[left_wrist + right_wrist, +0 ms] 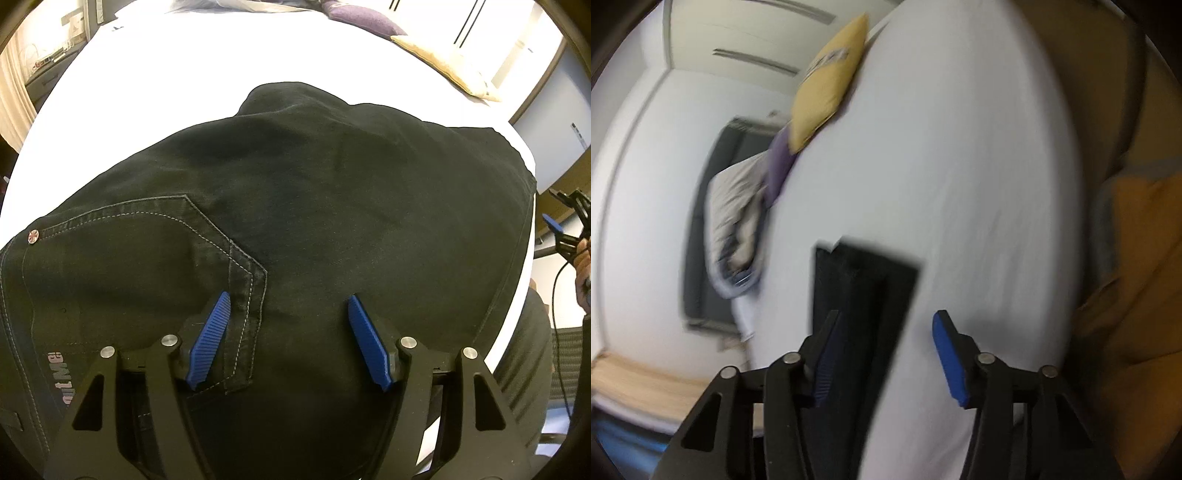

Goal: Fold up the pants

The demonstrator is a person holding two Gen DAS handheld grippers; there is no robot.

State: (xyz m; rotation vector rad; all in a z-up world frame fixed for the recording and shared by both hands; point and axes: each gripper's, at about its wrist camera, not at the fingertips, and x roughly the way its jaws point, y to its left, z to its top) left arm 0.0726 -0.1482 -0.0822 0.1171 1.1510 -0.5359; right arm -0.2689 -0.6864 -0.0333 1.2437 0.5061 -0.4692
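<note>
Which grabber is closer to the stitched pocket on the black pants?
Left. The left gripper hangs right over the stitched pocket on the black pants, one finger by its corner. The right gripper is off past the pants' far edge.

White bed [184,92], black pants [314,206] folded on it, yellow pillow [443,62], purple pillow [365,18]

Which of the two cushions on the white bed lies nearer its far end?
The purple cushion; the yellow cushion sits closer to the black pants.
</note>
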